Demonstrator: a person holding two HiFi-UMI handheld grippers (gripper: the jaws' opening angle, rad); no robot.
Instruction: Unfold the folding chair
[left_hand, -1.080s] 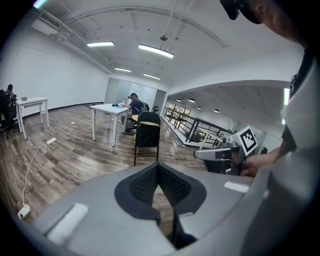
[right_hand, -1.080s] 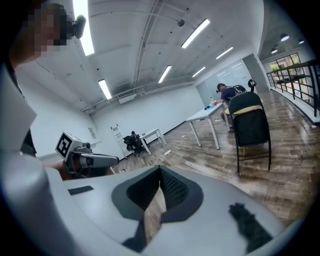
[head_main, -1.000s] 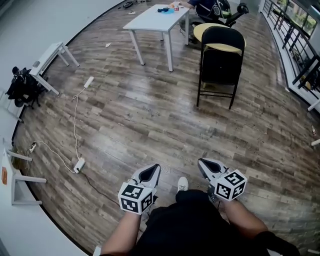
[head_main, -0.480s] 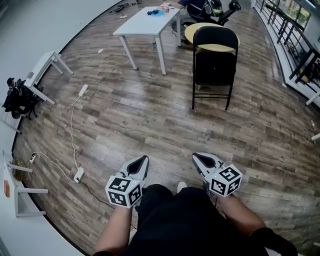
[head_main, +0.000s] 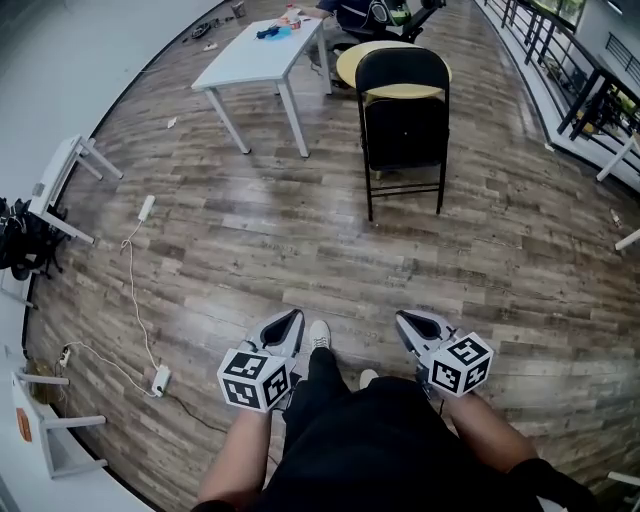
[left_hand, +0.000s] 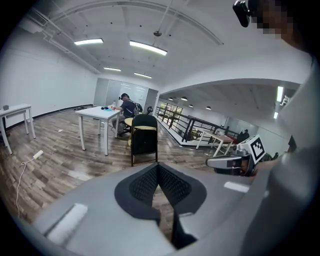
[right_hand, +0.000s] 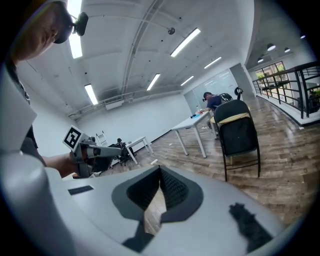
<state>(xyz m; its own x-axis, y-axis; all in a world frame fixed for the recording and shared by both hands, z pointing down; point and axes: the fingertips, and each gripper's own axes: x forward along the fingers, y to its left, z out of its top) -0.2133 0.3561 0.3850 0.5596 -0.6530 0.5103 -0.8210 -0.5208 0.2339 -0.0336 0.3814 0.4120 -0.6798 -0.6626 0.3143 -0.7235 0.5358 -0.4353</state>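
In the head view, the folding chair (head_main: 403, 125) stands folded on the wood floor, well ahead of the person and just before a round yellow bench (head_main: 345, 62). The left tongs (head_main: 283, 327) and right tongs (head_main: 418, 328) hang low, far from it.

The left gripper view shows its tongs pressed together and empty. Unless they part first, they will likely only knock the chair over.

The right gripper view shows the same. A one-sided pull could skid the chair.

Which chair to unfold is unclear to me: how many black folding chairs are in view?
1. The black folding chair stands on the wood floor, just right of the white table in the head view. Others may be hidden behind it.
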